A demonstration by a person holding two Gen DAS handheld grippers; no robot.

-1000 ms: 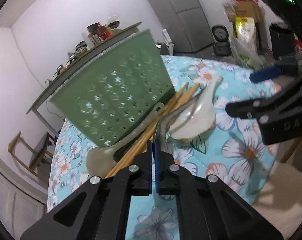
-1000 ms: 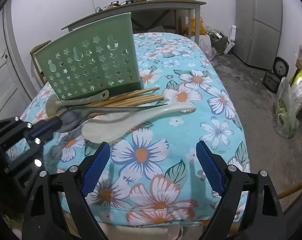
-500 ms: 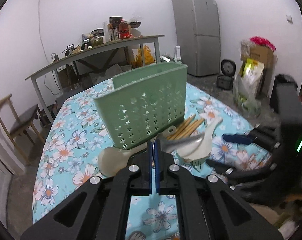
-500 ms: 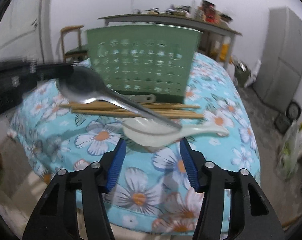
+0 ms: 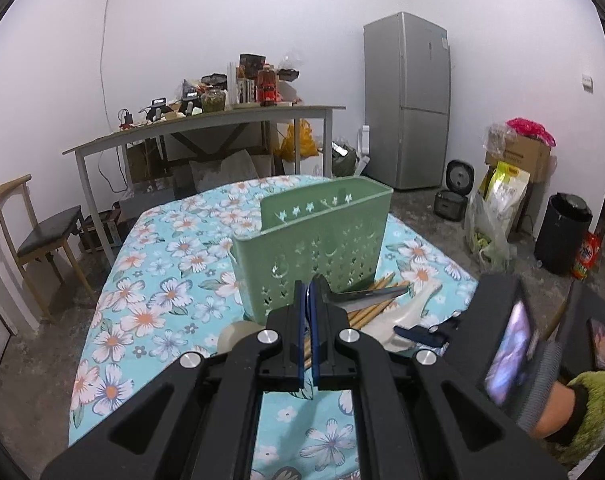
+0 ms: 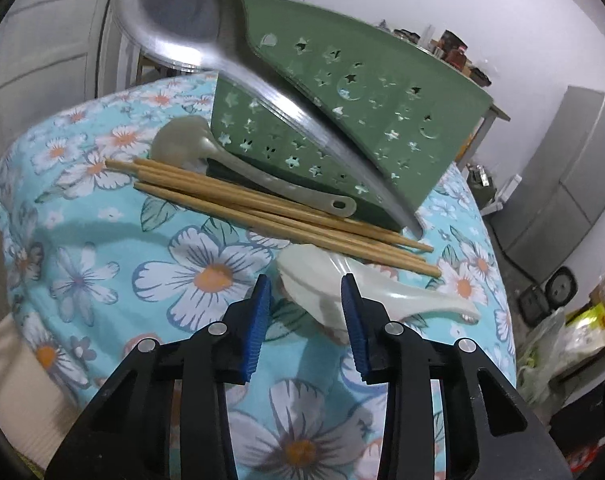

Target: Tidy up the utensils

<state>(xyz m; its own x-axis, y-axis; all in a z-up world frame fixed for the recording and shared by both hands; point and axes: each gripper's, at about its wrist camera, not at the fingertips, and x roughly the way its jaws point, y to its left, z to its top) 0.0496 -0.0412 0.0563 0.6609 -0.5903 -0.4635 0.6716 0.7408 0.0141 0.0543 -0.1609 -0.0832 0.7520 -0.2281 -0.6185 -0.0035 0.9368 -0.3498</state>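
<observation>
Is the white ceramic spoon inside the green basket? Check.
No, the white ceramic spoon lies on the floral tablecloth, in front of the green perforated plastic basket.

White walls [image 5: 182,40] are enclosing the room. A grey refrigerator [image 5: 406,100] is standing ahead and right of the tool. A cluttered side table [image 5: 206,124] is standing ahead; a wooden chair [image 5: 34,236] is sitting far left on bare concrete floor [image 5: 422,216].

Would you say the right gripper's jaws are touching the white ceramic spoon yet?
Cannot tell. In the right wrist view the right gripper is open astride the white ceramic spoon, but its right jaw overlaps the bowl, hiding any contact.
</observation>
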